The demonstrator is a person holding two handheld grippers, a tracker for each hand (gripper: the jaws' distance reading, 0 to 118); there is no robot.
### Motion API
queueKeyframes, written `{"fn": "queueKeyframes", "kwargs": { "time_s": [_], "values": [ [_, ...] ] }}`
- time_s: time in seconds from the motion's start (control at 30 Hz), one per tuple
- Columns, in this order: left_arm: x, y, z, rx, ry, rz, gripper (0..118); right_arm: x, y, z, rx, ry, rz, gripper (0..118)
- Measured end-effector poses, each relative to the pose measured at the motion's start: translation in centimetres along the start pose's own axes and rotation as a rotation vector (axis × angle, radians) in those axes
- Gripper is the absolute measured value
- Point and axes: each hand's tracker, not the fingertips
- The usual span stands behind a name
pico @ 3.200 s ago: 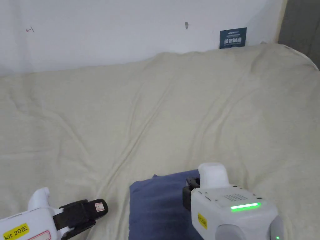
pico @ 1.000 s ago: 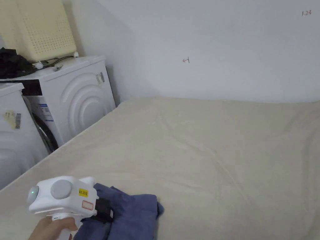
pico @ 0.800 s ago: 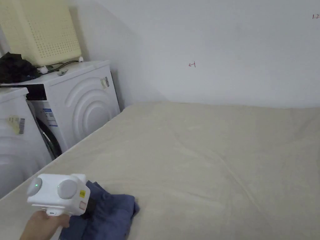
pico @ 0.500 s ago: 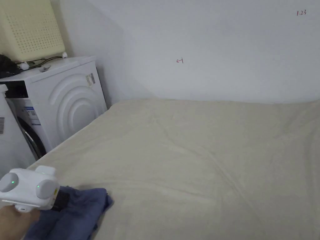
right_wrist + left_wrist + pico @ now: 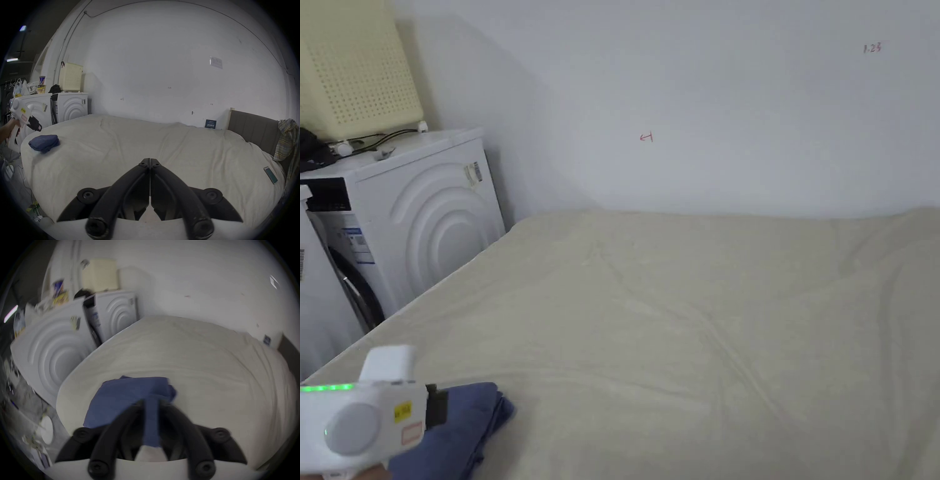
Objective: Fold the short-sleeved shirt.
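A wide bed (image 5: 706, 325) under a cream cover (image 5: 146, 142) runs along the white wall (image 5: 700, 94). Two washing machines (image 5: 419, 212) stand just beside its left end, a pale perforated basket (image 5: 356, 69) on top. The folded blue shirt (image 5: 44, 142) lies on the bed's near-left corner. The left gripper (image 5: 36, 125) hovers just above the shirt's left side; its jaws are apart, the blue cloth seen in the gap in the left gripper view, and it looks clear of the shirt in the right gripper view. The right gripper (image 5: 150, 160) hangs over the near edge, jaws together on nothing.
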Motion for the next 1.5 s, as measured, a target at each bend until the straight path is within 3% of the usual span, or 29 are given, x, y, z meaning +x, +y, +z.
{"fn": "queueKeyframes", "kwargs": {
  "time_s": [0.07, 0.13, 0.3, 0.37, 0.47, 0.53, 0.57, 0.63, 0.73, 0.83, 0.97, 1.07, 1.13, 1.17, 1.2, 1.23, 1.27, 1.3, 1.37, 1.5],
  "values": [
    [2.5, -0.7, 1.9, 0.063, -0.026, -0.038, 4, 0.6, 0.4, 0.4, 0.005, -0.012, -0.006, 0],
    [5.7, -1.9, 4.8, 0.149, -0.098, -0.047, 0, 1.5, 0.9, 1.0, 0.018, -0.019, -0.019, 0],
    [14.5, -4.2, 12.0, 0.296, -0.223, 0.011, 0, 4.7, 1.8, 3.1, 0.044, -0.036, -0.065, 0],
    [18.3, -5.5, 14.4, 0.345, -0.252, -0.029, 0, 6.2, 1.8, 3.8, 0.047, -0.046, -0.062, 0],
    [23.3, -7.5, 17.7, 0.39, -0.291, 0.002, 0, 8.6, 1.8, 5.2, 0.064, -0.075, -0.075, 0],
    [26.3, -8.4, 20.1, 0.372, -0.292, 0.099, 0, 10.3, 1.8, 5.9, 0.071, -0.078, -0.096, 0],
    [27.8, -9.3, 21.3, 0.426, -0.363, 0.099, 0, 11.1, 1.8, 6.1, 0.065, -0.091, -0.104, 0],
    [30.8, -10.5, 23.4, 0.42, -0.355, 0.075, 0, 12.4, 1.7, 6.5, 0.063, -0.091, -0.121, 0],
    [33.7, -10.9, 25.6, 0.478, -0.389, 0.047, 0, 13.9, 1.8, 7.4, 0.071, -0.089, -0.133, 0],
    [35.5, -11.0, 27.4, 0.54, -0.367, -0.048, 0, 14.9, 1.8, 8.3, 0.098, -0.105, -0.095, 2],
    [36.0, -11.6, 28.8, 0.566, -0.364, -0.012, 0, 16.1, 2.0, 8.9, 0.11, -0.109, -0.12, 6],
    [35.7, -11.7, 29.3, 0.568, -0.316, 0.004, 0, 16.5, 1.9, 9.1, 0.114, -0.124, -0.137, 15],
    [35.2, -11.7, 29.4, 0.577, -0.331, -0.009, 0, 16.7, 2.1, 9.3, 0.117, -0.128, -0.148, 40],
    [35.1, -11.7, 29.4, 0.583, -0.33, -0.014, 6, 16.9, 2.2, 9.3, 0.114, -0.118, -0.157, 62],
    [35.0, -11.7, 29.5, 0.593, -0.314, -0.015, 23, 17.0, 2.2, 9.4, 0.116, -0.11, -0.165, 77],
    [35.0, -11.5, 29.6, 0.588, -0.289, -0.021, 50, 17.1, 2.3, 9.6, 0.125, -0.098, -0.185, 88],
    [34.8, -11.5, 29.4, 0.587, -0.287, -0.023, 86, 17.2, 2.5, 9.8, 0.134, -0.095, -0.208, 93],
    [34.6, -11.4, 29.3, 0.586, -0.289, -0.028, 102, 17.2, 2.7, 10.1, 0.14, -0.093, -0.23, 94],
    [34.3, -11.3, 29.3, 0.593, -0.274, -0.026, 111, 17.2, 3.5, 10.3, 0.126, -0.104, -0.238, 94],
    [33.6, -10.5, 29.6, 0.577, -0.264, -0.015, 111, 16.5, 4.7, 10.5, 0.033, -0.182, -0.135, 94]
  ]
}}
